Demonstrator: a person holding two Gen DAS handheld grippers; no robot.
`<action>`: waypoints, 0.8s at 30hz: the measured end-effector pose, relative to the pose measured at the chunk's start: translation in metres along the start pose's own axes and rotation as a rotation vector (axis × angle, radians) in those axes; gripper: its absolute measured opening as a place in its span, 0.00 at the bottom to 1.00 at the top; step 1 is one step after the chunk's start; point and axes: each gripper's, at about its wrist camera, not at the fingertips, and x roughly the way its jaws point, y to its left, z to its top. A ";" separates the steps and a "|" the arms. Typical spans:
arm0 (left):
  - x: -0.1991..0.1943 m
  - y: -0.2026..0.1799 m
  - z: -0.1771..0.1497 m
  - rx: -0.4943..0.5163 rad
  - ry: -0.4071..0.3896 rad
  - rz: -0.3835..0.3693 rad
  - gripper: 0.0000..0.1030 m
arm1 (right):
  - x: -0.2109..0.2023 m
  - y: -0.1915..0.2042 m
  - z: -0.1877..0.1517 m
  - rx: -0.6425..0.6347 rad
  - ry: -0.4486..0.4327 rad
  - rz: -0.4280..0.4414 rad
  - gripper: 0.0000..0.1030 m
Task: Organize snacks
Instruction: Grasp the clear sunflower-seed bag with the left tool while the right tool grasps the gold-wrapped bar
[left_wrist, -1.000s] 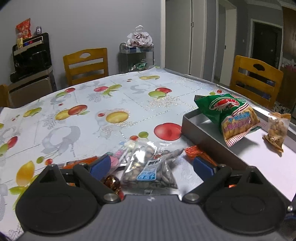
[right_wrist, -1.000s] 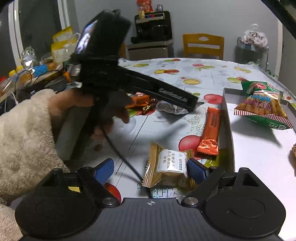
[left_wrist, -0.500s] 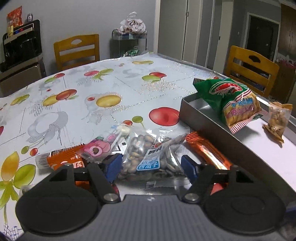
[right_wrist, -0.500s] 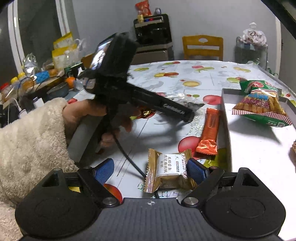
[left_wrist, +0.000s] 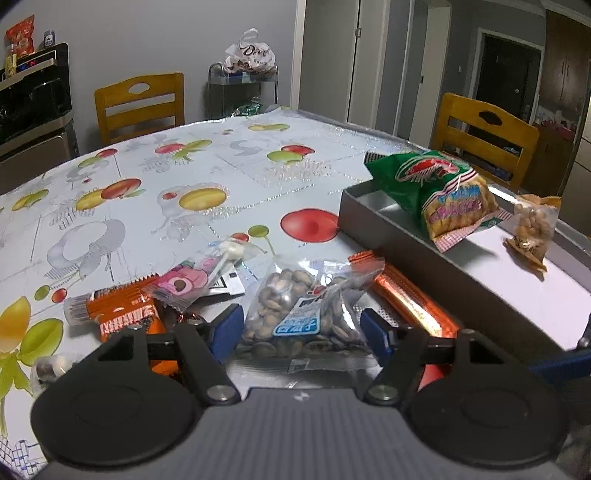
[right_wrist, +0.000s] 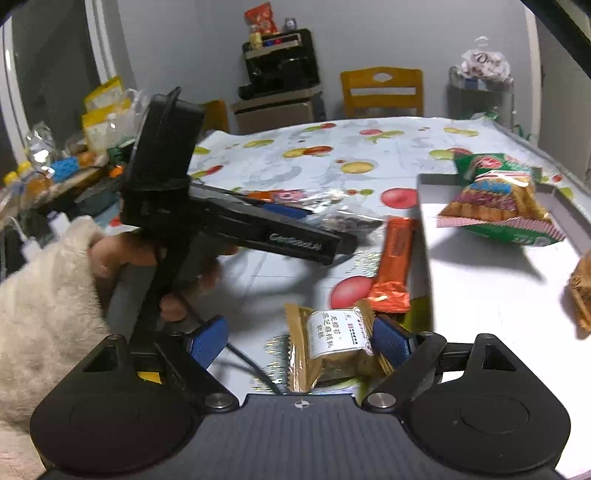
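Note:
A clear bag of seeds (left_wrist: 295, 314) sits between the blue pads of my left gripper (left_wrist: 299, 332), which is shut on its sides. From the right wrist view the left gripper (right_wrist: 325, 229) reaches over the table with the bag (right_wrist: 351, 221) at its tip. My right gripper (right_wrist: 299, 339) stands open low over the table. A gold wrapped snack (right_wrist: 332, 343) lies between its fingers, against the right pad and well apart from the left one. A grey tray (left_wrist: 369, 206) holds a green prawn cracker bag (left_wrist: 443, 195) and a small peanut packet (left_wrist: 532, 229).
An orange bar (left_wrist: 410, 299) lies along the tray wall. An orange wrapper (left_wrist: 122, 314) and a pink candy packet (left_wrist: 188, 280) lie left of the seed bag. Wooden chairs (left_wrist: 140, 99) stand behind the table. A cluttered side table (right_wrist: 55, 166) is at the left.
The left gripper's fingers came in from wide apart onto the seed bag and the gripper dropped nearer the table. The right gripper and the gold snack stayed put.

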 end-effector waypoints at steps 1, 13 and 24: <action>0.001 -0.001 -0.001 0.010 -0.007 0.007 0.69 | 0.001 0.001 0.000 -0.006 0.000 -0.009 0.83; 0.000 -0.004 -0.003 0.020 -0.014 0.011 0.68 | 0.004 0.006 0.007 -0.093 0.001 -0.090 0.80; 0.000 -0.004 -0.003 0.021 -0.016 0.011 0.66 | 0.024 0.010 0.000 -0.171 0.046 -0.132 0.50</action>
